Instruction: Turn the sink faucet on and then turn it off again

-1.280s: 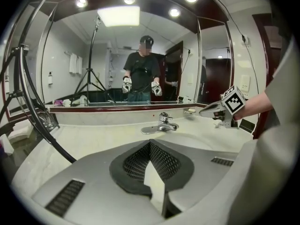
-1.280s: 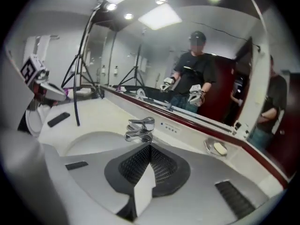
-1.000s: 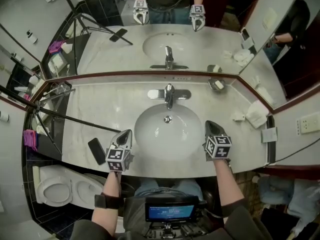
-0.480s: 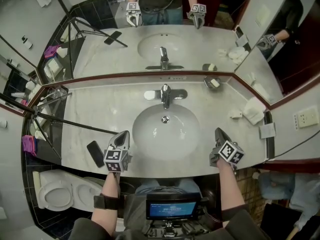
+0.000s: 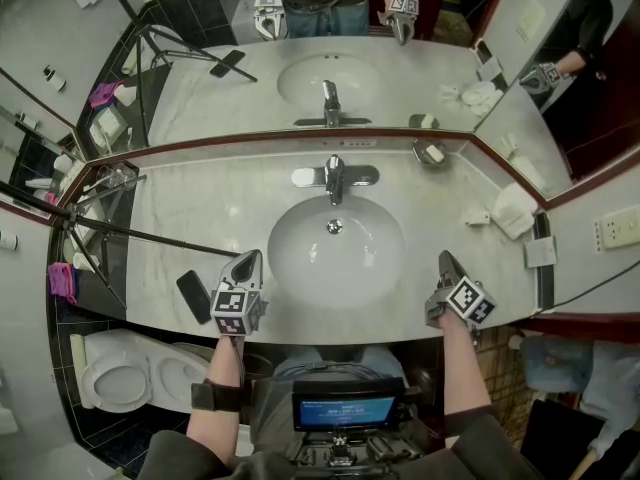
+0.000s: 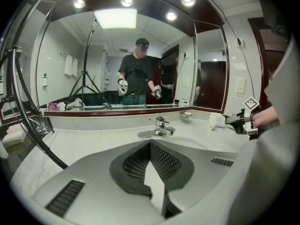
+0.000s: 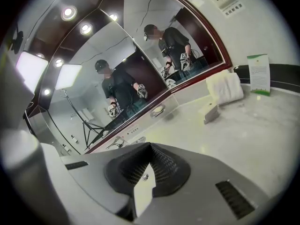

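Note:
The chrome faucet (image 5: 335,178) stands behind the white oval sink (image 5: 300,268), its lever pointing toward the basin; it shows too in the left gripper view (image 6: 159,128). My left gripper (image 5: 247,259) rests shut at the basin's front left rim, aimed at the faucet, with nothing between its jaws (image 6: 150,145). Shut and empty as well, my right gripper (image 5: 446,259) hovers over the counter to the right of the basin, rolled to one side. In its own view the right gripper (image 7: 149,147) looks along the counter, and only a bit of the faucet (image 7: 116,142) shows.
A dark phone (image 5: 193,296) lies left of the left gripper, and a tripod leg (image 5: 140,234) crosses the counter's left end. A folded towel (image 5: 515,211), a small box (image 5: 476,217) and a soap dish (image 5: 432,154) sit at the right. The mirror (image 5: 400,58) backs the counter; a toilet (image 5: 120,378) stands lower left.
My right gripper has moved right, away from the basin's rim, and rolled to one side. The left gripper has stayed in place.

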`<action>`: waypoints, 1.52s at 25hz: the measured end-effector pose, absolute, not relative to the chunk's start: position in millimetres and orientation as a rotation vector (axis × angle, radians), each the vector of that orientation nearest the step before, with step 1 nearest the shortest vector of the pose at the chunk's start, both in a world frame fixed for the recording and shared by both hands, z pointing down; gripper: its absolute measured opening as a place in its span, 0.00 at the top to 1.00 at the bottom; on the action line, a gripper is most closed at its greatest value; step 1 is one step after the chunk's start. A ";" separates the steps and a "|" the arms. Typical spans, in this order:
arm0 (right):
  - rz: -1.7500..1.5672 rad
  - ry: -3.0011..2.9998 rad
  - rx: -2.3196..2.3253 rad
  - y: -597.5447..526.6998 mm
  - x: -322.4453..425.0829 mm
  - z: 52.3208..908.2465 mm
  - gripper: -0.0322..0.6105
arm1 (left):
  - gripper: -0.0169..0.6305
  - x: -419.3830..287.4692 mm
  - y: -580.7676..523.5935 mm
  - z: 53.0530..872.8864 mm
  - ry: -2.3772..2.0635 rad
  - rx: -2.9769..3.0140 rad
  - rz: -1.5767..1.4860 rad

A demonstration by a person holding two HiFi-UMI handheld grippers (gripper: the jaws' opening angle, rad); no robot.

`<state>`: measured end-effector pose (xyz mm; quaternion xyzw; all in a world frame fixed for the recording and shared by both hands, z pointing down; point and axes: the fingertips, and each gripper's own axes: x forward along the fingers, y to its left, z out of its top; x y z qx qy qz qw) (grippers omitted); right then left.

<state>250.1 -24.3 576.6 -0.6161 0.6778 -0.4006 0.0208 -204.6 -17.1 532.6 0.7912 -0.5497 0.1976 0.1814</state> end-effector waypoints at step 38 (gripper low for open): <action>-1.381 1.988 -1.868 -7.0 257.8 609.7 0.92 | 0.69 -105.8 -88.4 578.4 -1.391 2.583 1.020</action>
